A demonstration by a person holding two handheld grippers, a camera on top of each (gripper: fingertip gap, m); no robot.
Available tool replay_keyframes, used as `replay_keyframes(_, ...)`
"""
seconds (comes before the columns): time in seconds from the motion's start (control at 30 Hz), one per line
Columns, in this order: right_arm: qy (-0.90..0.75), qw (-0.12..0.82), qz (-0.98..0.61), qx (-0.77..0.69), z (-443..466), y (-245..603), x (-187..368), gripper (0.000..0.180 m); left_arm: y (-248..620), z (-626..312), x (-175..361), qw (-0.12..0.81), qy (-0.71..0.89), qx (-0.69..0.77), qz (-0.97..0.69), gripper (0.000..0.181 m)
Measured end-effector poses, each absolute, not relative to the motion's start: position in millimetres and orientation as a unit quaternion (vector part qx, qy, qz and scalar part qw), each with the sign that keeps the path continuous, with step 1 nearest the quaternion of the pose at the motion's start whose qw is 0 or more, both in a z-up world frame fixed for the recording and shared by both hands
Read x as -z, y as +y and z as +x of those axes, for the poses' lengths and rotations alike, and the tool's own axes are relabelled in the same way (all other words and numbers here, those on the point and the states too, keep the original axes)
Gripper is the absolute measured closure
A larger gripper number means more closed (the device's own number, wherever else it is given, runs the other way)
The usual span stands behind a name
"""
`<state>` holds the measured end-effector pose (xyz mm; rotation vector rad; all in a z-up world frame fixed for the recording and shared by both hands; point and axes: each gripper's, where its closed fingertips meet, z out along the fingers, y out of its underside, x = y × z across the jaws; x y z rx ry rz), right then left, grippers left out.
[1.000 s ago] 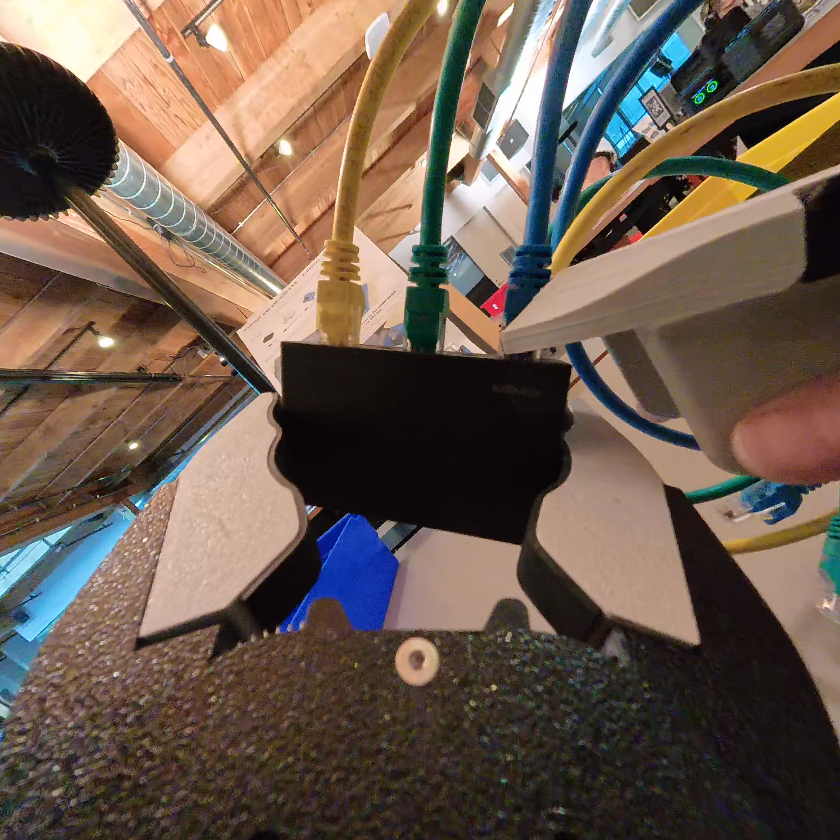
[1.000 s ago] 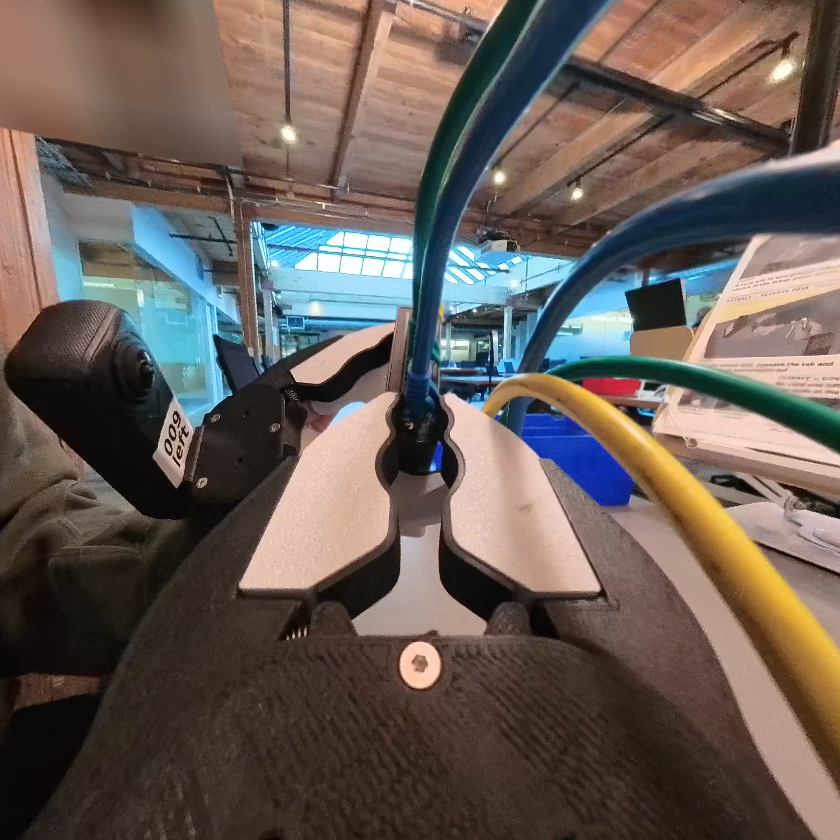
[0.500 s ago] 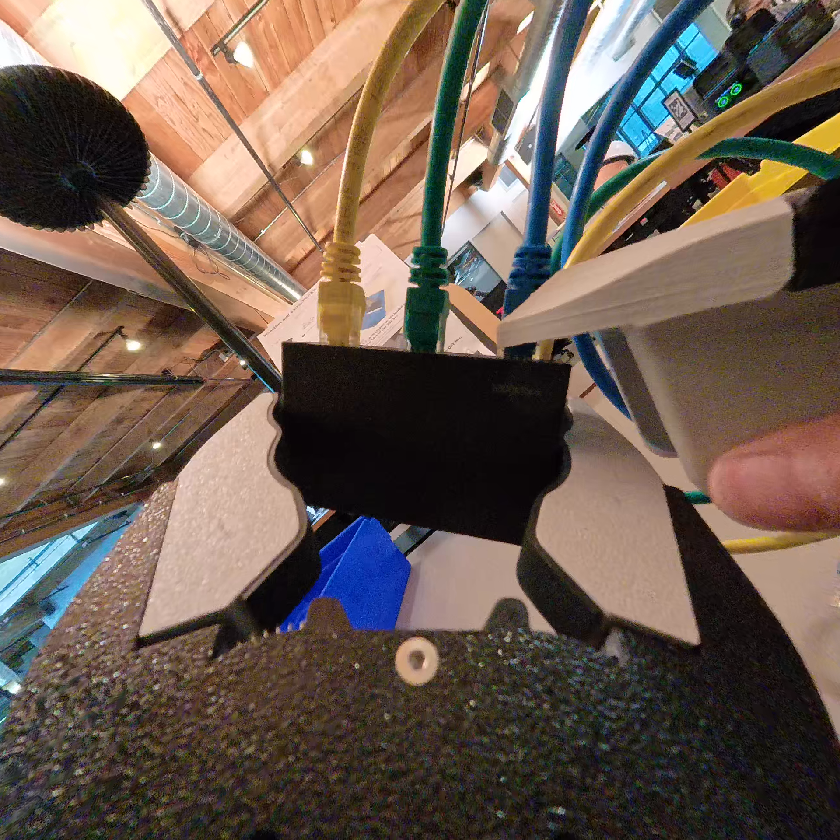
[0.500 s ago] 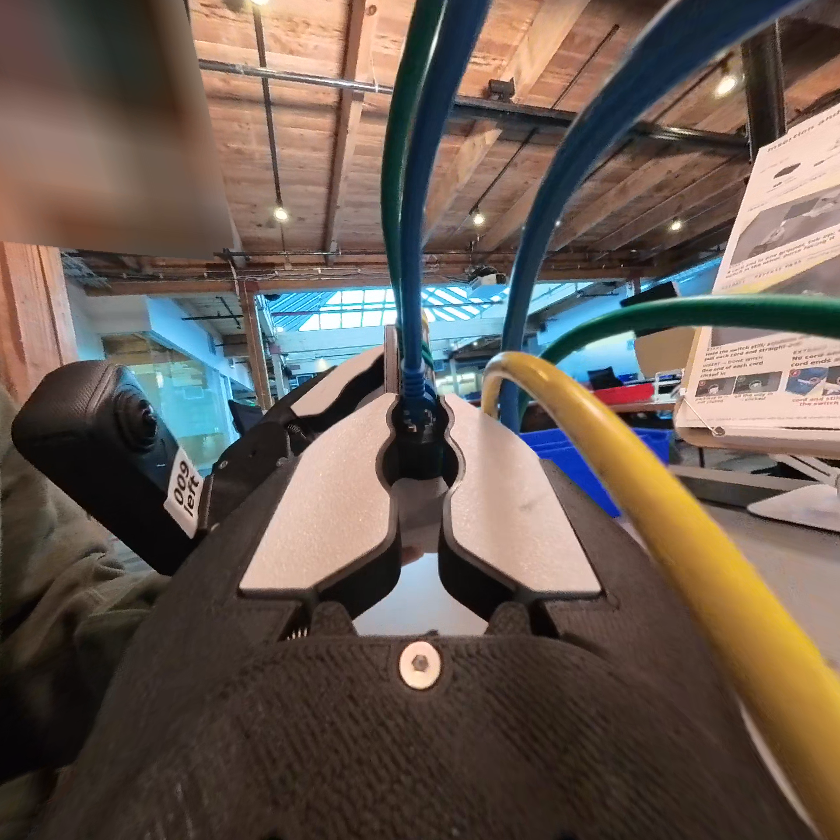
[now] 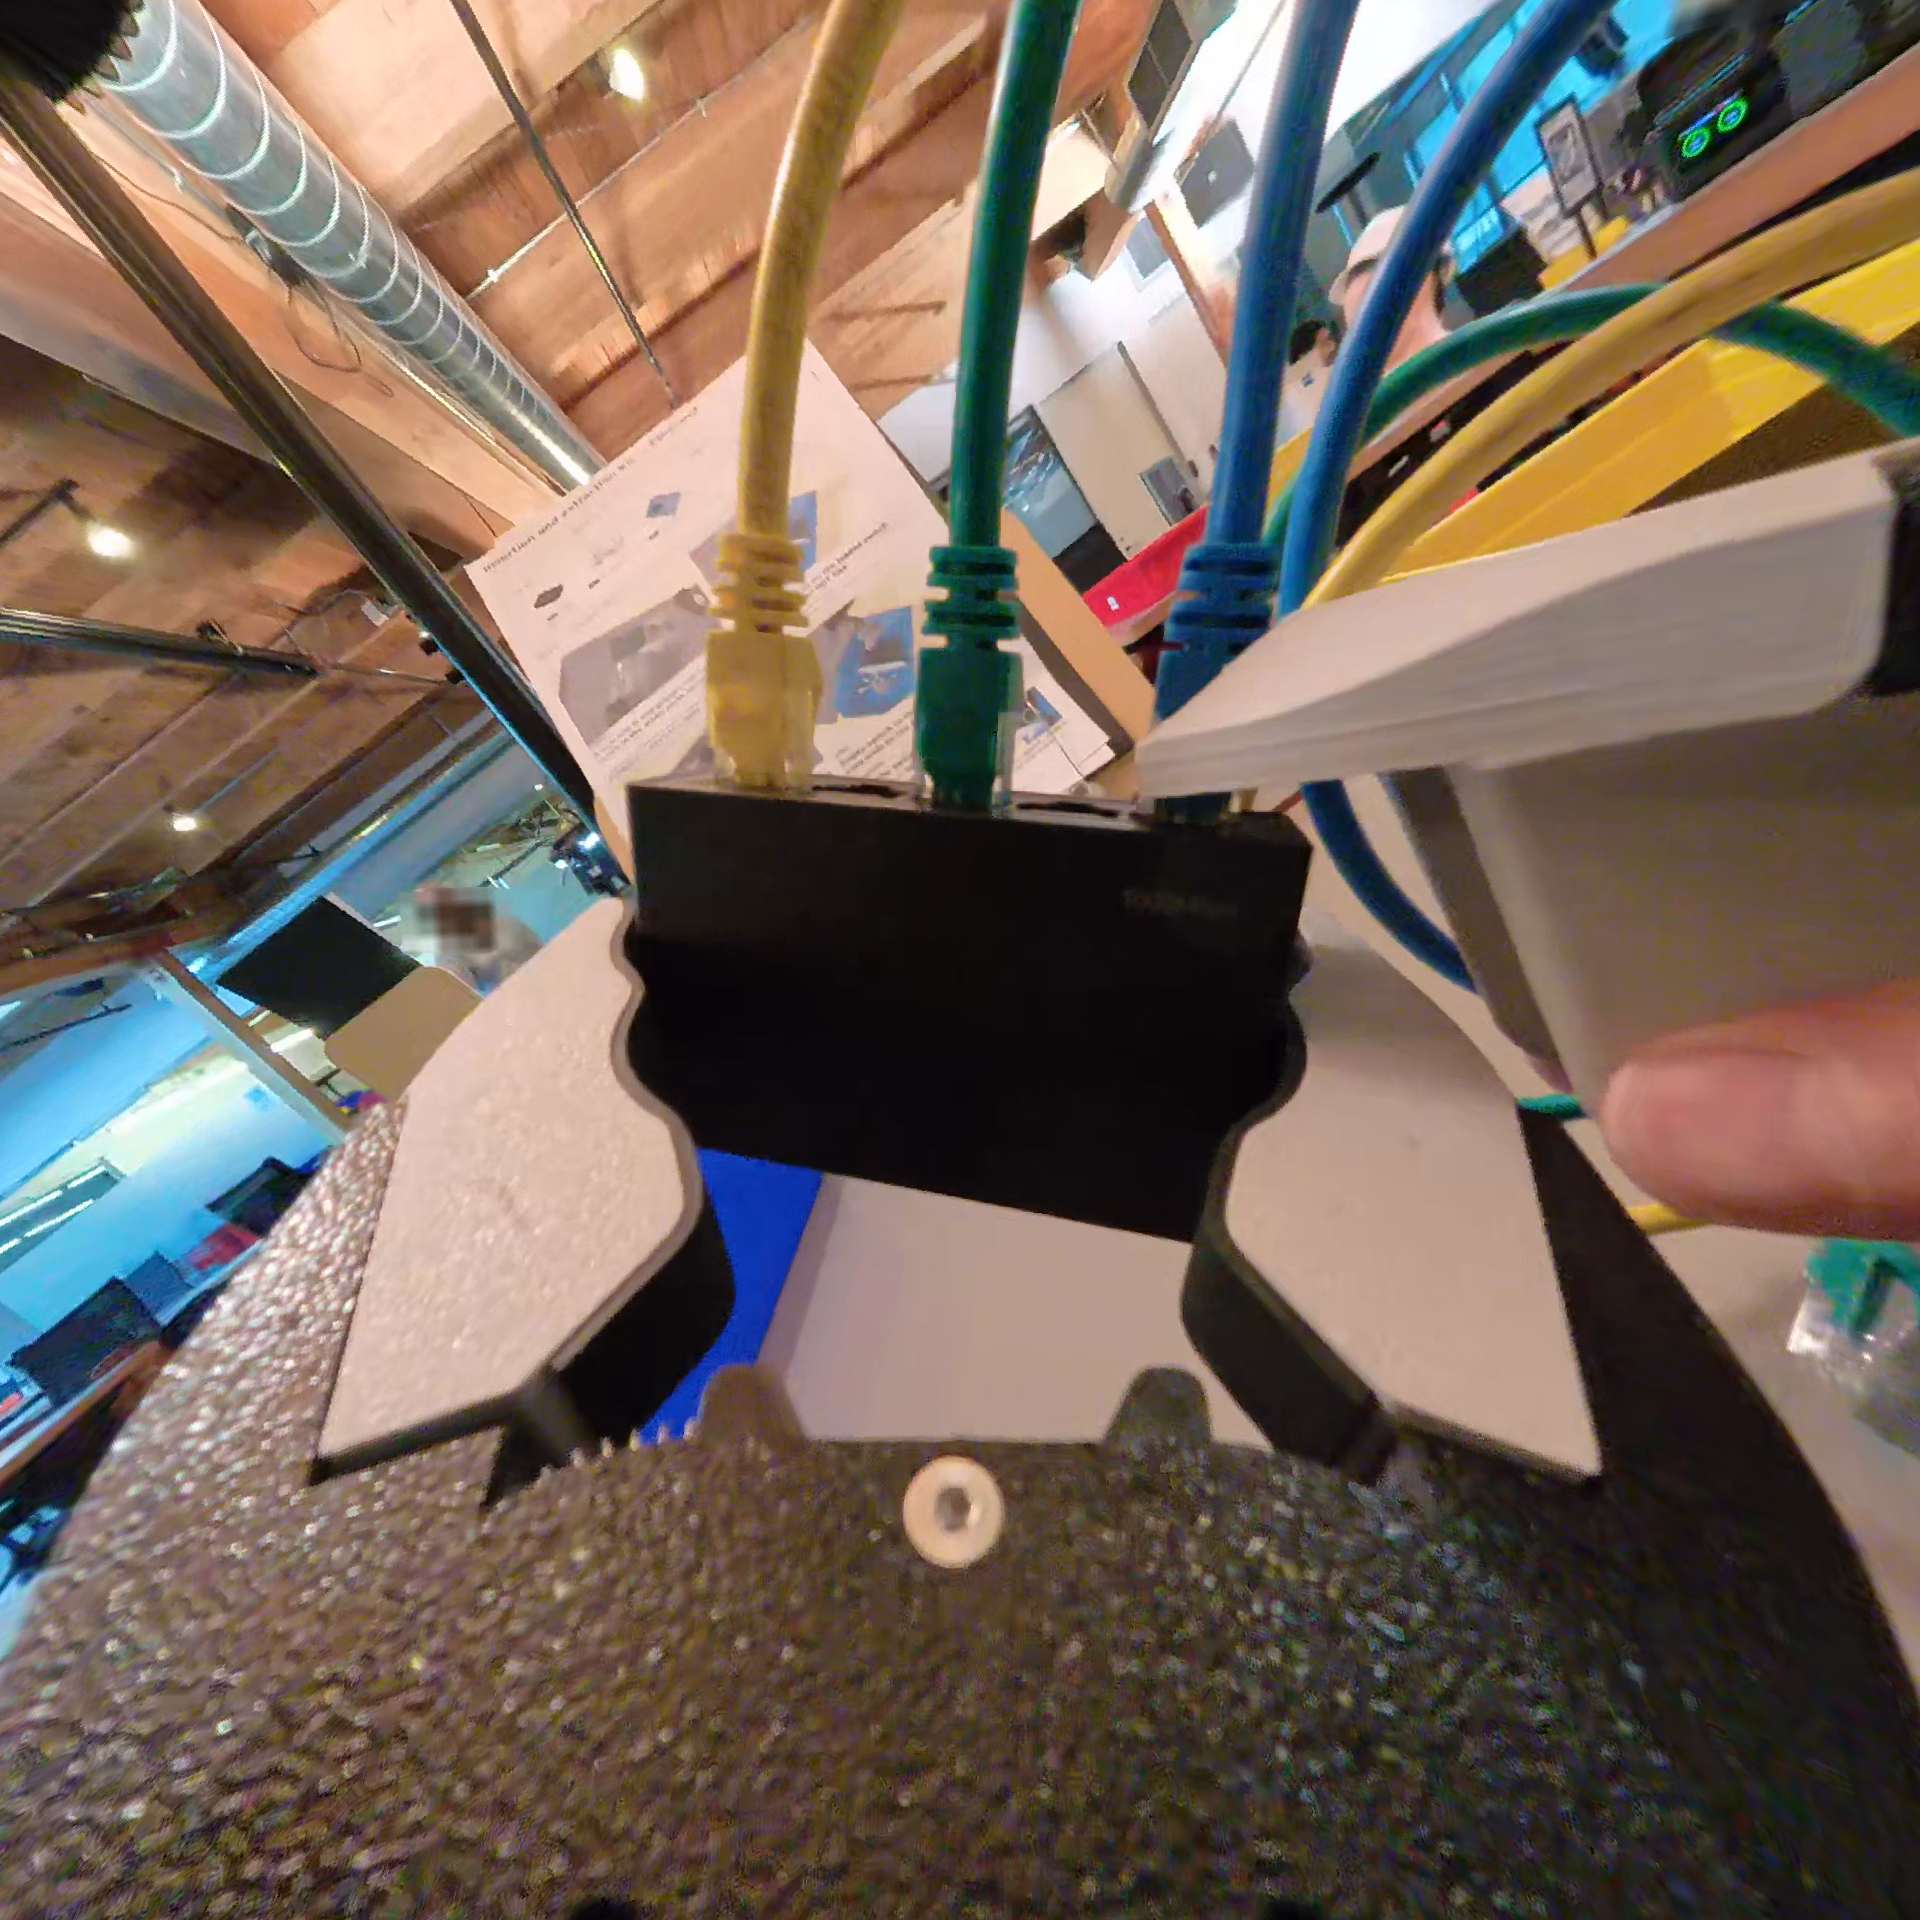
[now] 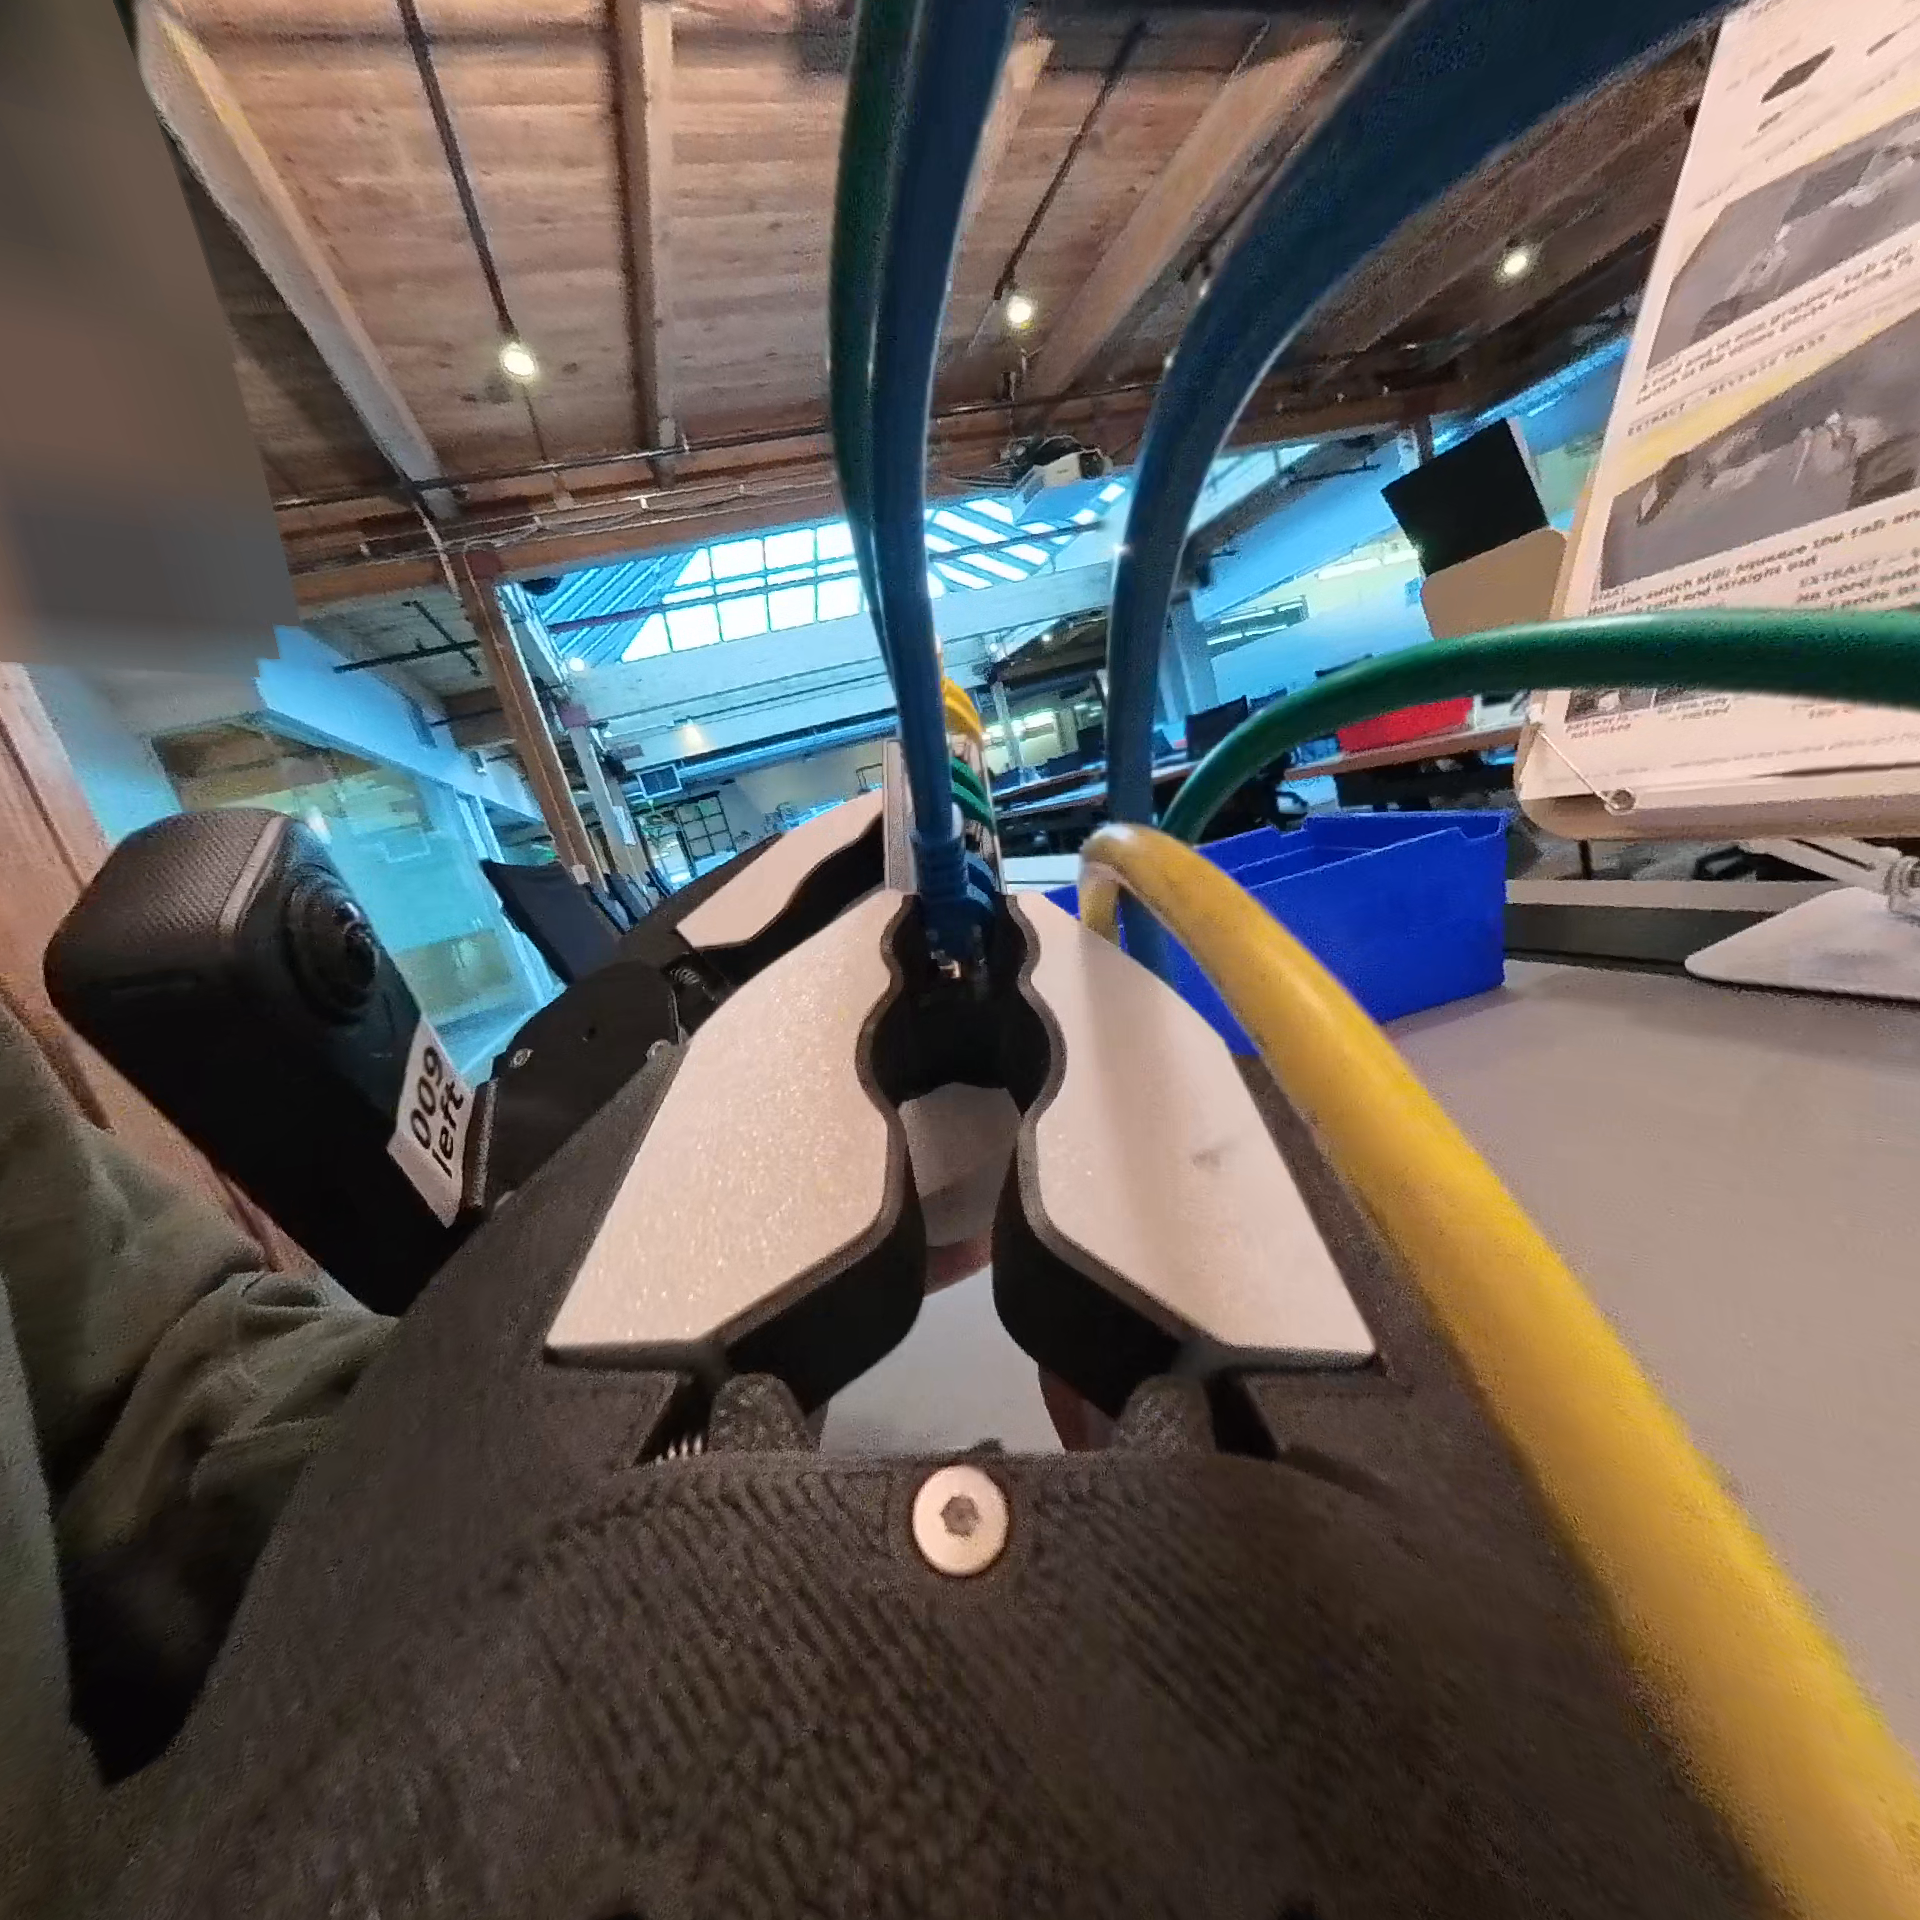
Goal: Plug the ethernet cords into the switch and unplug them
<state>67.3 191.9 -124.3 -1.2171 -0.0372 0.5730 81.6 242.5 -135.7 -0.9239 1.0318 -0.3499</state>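
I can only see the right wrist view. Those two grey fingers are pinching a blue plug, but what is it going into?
Observer: The left wrist view shows a black switch. The blue plug sits at the port on its right end.
Operator: Is that box lying on the table?
Observer: No. The left gripper clamps it by both sides, held up off the table.
Operator: Is anything else plugged in?
Observer: Yes, a yellow plug at the left end and a green plug near the middle.
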Motion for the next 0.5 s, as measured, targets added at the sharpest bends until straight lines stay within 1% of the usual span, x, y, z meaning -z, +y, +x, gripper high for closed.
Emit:
replay_keyframes(0.03, -0.009, 0.776, -0.567, -0.276, 67.2, 193.6, 127.2, 0.163, 244.3, 82.0, 138.3, 0.754, 0.474, 0.158, -0.427, 0.071)
replay_keyframes(0.07, 0.000, 0.774, -0.566, -0.285, 68.2, 194.2, 129.1, 0.165, 244.7, 82.5, 140.7, 0.752, 0.475, 0.161, -0.428, 0.071)
replay_keyframes(0.23, 0.044, 0.765, -0.558, -0.318, 73.0, 199.6, 136.0, 0.166, 248.0, 85.8, 150.7, 0.738, 0.477, 0.169, -0.447, 0.068)
replay_keyframes(0.27, 0.046, 0.764, -0.563, -0.313, 74.2, 200.4, 137.2, 0.165, 248.8, 86.8, 152.9, 0.732, 0.478, 0.172, -0.454, 0.071)
replay_keyframes(0.37, 0.050, 0.756, -0.576, -0.306, 74.5, 204.4, 139.7, 0.165, 252.7, 88.2, 158.9, 0.719, 0.477, 0.183, -0.471, 0.069)
replay_keyframes(0.4, 0.056, 0.752, -0.579, -0.311, 74.9, 207.0, 141.2, 0.166, 254.6, 88.5, 160.7, 0.716, 0.476, 0.184, -0.476, 0.071)
replay_keyframes(0.43, 0.065, 0.766, -0.552, -0.323, 78.6, 206.6, 136.2, 0.166, 260.0, 87.7, 165.0, 0.713, 0.475, 0.173, -0.486, 0.071)
replay_keyframes(0.47, 0.088, 0.788, -0.497, -0.353, 90.6, 196.6, 118.9, 0.167, 269.6, 87.3, 177.2, 0.705, 0.481, 0.150, -0.500, 0.071)
replay_keyframes(0.5, 0.086, 0.793, -0.505, -0.329, 101.2, 193.9, 112.4, 0.167, 279.0, 87.2, 191.9, 0.687, 0.485, 0.148, -0.520, 0.071)
